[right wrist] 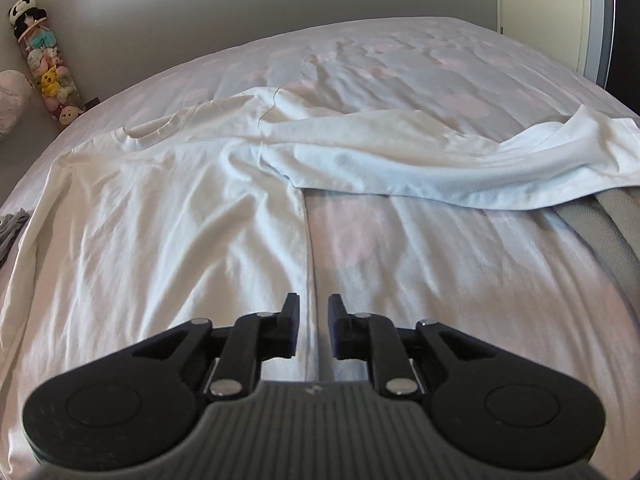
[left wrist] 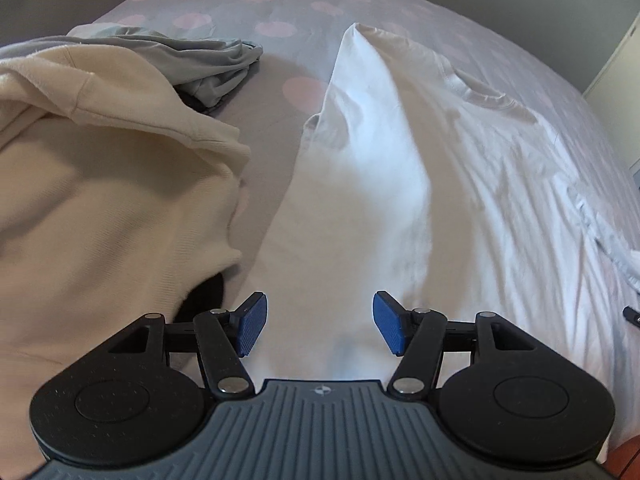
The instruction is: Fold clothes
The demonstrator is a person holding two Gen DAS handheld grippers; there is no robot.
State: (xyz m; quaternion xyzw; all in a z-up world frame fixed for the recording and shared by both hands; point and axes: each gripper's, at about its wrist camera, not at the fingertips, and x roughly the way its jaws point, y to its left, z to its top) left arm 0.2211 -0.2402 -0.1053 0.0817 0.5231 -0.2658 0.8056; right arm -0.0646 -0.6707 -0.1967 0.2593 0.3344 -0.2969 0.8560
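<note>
Grey bedspread with pink dots point(right wrist: 400, 72) covers the whole bed, and a white long-sleeve shirt point(right wrist: 160, 208) is spread flat over the middle of it, neck toward the far edge. One sleeve point(right wrist: 400, 160) stretches sideways toward the bed's right edge; from the left wrist view the other sleeve point(left wrist: 372, 120) is folded in over the body. Left claw point(left wrist: 319, 328) hangs over the shirt with its blue pads point(left wrist: 252, 326) spread wide, holding nothing. Right claw point(right wrist: 313, 326) sits over the shirt's side edge, fingers slightly apart, cloth edge between them but not pinched. Cream sweater point(left wrist: 100, 200) and a crumpled grey garment point(left wrist: 212, 68) lie near the bed's left edge. Plush toys point(right wrist: 44, 64) stand in the room's corner.
</note>
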